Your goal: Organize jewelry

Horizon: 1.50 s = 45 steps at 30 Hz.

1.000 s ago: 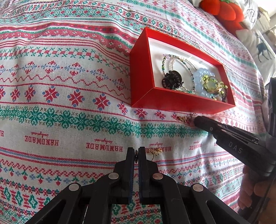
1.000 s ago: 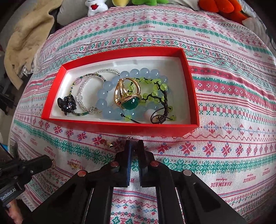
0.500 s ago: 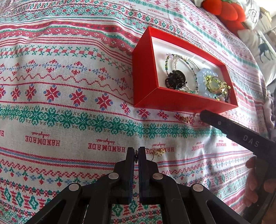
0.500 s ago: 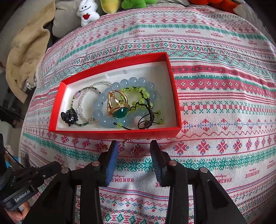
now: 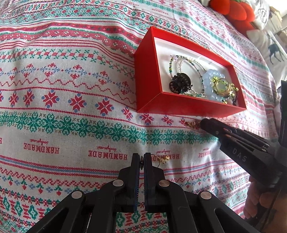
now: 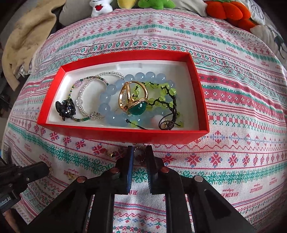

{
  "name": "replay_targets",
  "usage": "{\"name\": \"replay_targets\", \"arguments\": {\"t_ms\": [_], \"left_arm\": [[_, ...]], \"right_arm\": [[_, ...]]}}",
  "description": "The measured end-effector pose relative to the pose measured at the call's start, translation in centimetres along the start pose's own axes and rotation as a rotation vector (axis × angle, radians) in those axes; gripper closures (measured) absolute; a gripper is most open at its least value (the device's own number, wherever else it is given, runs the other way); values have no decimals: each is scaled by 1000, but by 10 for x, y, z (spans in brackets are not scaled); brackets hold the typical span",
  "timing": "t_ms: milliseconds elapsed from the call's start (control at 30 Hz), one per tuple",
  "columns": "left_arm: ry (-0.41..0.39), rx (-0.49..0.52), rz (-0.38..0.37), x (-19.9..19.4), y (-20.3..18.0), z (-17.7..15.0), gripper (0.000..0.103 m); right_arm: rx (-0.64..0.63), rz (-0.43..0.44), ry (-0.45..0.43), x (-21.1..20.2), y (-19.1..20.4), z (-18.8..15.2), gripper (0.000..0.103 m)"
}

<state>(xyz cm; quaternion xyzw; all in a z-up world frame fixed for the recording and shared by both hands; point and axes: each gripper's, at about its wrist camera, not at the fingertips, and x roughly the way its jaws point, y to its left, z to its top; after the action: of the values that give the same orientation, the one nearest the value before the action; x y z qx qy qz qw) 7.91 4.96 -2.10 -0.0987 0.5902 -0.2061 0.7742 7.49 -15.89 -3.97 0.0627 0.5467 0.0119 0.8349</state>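
Note:
A red box [image 6: 114, 133] with a white lining lies on the patterned cloth; it also shows in the left wrist view [image 5: 188, 107]. It holds a gold ring with a green stone [image 6: 133, 100], blue beads [image 6: 105, 100], green beads [image 6: 164, 93], thin bead strings [image 6: 84, 89] and a dark charm [image 6: 65, 107]. My right gripper [image 6: 139, 154] is part open around a small gold earring [image 6: 139, 155] just in front of the box. My left gripper [image 5: 141, 161] is shut on a small dark piece, beside a gold earring [image 5: 164, 159] on the cloth.
Another small gold piece [image 6: 110, 154] lies left of the right gripper. Plush toys [image 6: 227, 10] and a beige blanket [image 6: 25, 39] sit at the far edge of the cloth. A deer-print cushion [image 5: 274, 48] lies at the right.
My right gripper opened, moved up to the box's front wall, and its jaws have narrowed around the earring. My left gripper has stayed shut in place.

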Motion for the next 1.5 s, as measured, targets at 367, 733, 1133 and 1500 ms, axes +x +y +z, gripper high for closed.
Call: {"name": "replay_targets", "arguments": {"t_ms": [367, 733, 1133, 1500], "left_arm": [[-17, -6, -14, -1, -6, 10, 103], [-33, -10, -30, -4, -11, 17, 103], [-18, 2, -19, 3, -14, 12, 103], [-24, -2, -31, 2, -14, 17, 103]], "right_arm": [[112, 148, 26, -16, -26, -4, 101], [127, 157, -8, -37, -33, -6, 99], [53, 63, 21, -1, -7, 0, 69], [51, 74, 32, -5, -14, -2, 100]]}}
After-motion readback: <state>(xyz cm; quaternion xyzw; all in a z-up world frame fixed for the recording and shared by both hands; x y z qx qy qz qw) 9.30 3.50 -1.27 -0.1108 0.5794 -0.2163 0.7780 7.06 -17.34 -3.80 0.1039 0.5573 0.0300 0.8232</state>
